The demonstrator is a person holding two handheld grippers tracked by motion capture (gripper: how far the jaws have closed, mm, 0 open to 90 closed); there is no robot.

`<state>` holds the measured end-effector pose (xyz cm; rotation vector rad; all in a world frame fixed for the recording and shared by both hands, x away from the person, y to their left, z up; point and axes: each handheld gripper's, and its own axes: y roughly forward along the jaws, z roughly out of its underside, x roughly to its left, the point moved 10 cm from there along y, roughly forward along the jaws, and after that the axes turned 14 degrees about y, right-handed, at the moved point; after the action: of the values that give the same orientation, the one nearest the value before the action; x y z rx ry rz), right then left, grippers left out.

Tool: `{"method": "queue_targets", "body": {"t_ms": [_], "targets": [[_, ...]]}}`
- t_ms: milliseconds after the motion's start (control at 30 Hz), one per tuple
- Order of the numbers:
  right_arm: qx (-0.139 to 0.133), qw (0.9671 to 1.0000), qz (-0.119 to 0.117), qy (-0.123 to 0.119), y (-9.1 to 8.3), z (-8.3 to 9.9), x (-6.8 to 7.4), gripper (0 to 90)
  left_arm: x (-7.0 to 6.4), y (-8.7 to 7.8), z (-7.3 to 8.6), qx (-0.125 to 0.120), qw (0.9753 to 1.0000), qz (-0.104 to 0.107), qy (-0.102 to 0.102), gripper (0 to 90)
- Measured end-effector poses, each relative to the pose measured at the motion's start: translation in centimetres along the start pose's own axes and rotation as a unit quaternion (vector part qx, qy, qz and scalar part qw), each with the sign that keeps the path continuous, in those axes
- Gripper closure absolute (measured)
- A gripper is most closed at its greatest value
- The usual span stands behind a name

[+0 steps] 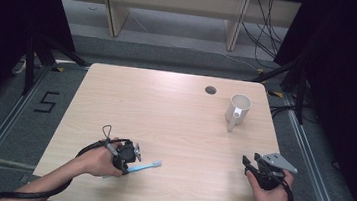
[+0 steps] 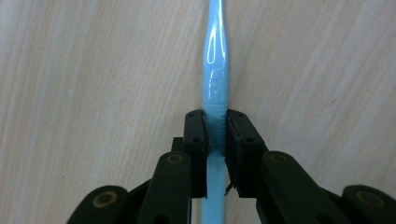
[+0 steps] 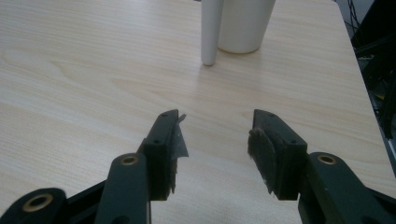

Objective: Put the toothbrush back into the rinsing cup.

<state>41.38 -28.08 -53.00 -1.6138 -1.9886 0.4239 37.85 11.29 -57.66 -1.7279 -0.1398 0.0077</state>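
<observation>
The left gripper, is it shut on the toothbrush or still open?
Shut: the left gripper has both jaws pressed against the blue toothbrush handle, which lies flat on the table.

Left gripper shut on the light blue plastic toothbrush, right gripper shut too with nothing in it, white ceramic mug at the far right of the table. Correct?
Not quite. The right gripper is open: the right gripper view shows its jaws standing apart with bare wooden table between them. The rest holds: the left gripper is shut on the light blue plastic toothbrush, and the white ceramic mug stands far right.
</observation>
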Motion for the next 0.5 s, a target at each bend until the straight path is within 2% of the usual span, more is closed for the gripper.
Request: {"method": "queue_targets", "body": {"t_ms": [33, 200, 233, 267, 333, 433, 467, 500], "targets": [[0.004, 1.0, 0.0, 0.005, 0.0, 0.1, 0.1, 53.1, 0.0, 0.0, -0.1, -0.005, 1.0, -0.002, 0.0, 78.5], [0.002, 1.0, 0.002, -0.001, 0.1, 0.1, 0.0, 53.1, -0.1, -0.1, -0.3, -0.031, 0.9995, -0.009, -0.005, 78.5], [-0.003, 1.0, 0.001, -0.006, 0.2, 0.0, -0.1, 53.1, 0.0, -0.2, -0.4, -0.039, 0.9991, -0.013, -0.007, 78.6], [-0.008, 0.9997, 0.002, -0.024, 0.2, -0.2, -0.3, 53.1, -0.1, -0.4, -0.4, -0.043, 0.9989, -0.014, -0.008, 78.6], [-0.007, 0.9997, 0.002, -0.024, 0.2, -0.2, -0.2, 53.0, 0.0, -0.5, -0.5, -0.046, 0.9988, -0.017, -0.007, 78.6], [-0.007, 0.9997, 0.001, -0.022, 0.3, -0.2, -0.2, 53.0, 0.2, -1.2, -0.7, -0.064, 0.9975, -0.027, -0.011, 78.7], [-0.007, 0.9997, 0.001, -0.022, 0.3, -0.2, -0.2, 53.0, 0.2, -1.3, -0.9, -0.075, 0.9965, -0.03, -0.021, 78.7], [0.0, 1.0, 0.0, 0.0, 0.2, 0.1, 0.2, 53.0, 0.3, -1.5, -0.9, -0.078, 0.9963, -0.031, -0.021, 78.7]]}}
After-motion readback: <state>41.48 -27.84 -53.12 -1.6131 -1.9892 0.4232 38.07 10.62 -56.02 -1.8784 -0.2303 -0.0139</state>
